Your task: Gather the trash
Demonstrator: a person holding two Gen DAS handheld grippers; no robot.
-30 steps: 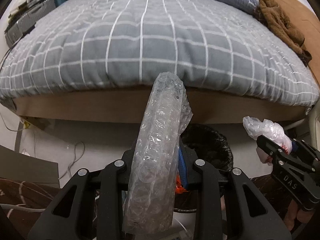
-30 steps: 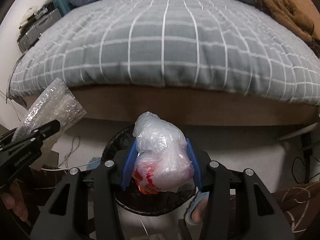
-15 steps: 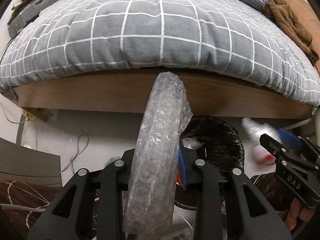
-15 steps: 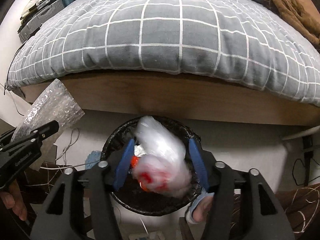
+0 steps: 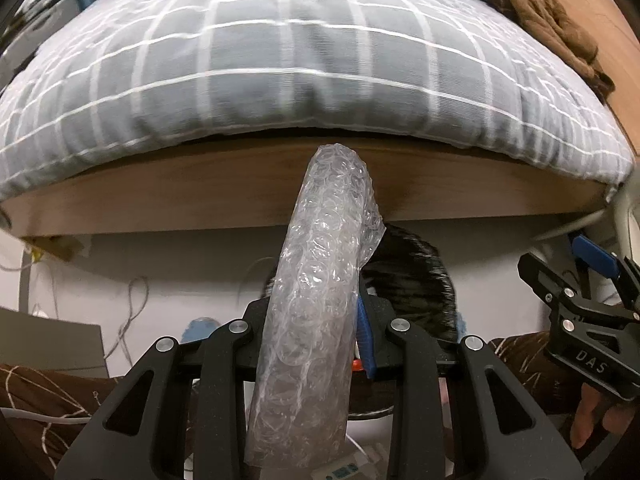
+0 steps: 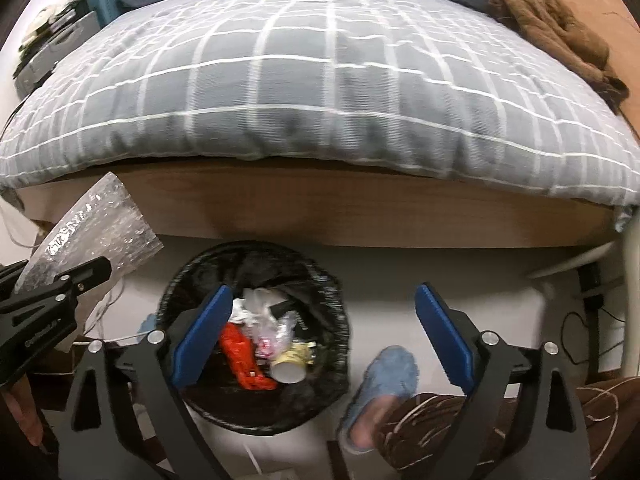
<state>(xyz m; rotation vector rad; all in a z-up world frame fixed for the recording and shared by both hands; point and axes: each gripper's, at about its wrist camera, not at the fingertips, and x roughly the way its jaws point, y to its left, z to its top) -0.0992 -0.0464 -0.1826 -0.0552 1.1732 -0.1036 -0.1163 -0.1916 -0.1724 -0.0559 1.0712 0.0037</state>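
My left gripper [image 5: 316,332] is shut on a long roll of clear bubble wrap [image 5: 324,264], which stands up between the jaws and hides part of the black-lined trash bin [image 5: 416,280] behind it. My right gripper [image 6: 324,336] hangs over the bin's rim [image 6: 336,288] with its jaws opening and nothing between the blue pads. In the bin lie a crumpled clear plastic bag [image 6: 262,312], a red wrapper [image 6: 240,356] and a paper cup [image 6: 290,366]. The right wrist view shows the bubble wrap [image 6: 96,232] at the far left, just left of the bin.
A bed with a grey checked duvet [image 6: 320,100] and a wooden frame [image 6: 320,208] stands right behind the bin. A foot in a blue slipper [image 6: 384,376] is beside the bin on the right. Cables [image 5: 132,304] trail on the white floor at left.
My right gripper's jaws spread wide and the clear plastic bag dropped from them into the bin. The left gripper kept its hold on the bubble wrap and sank slightly.
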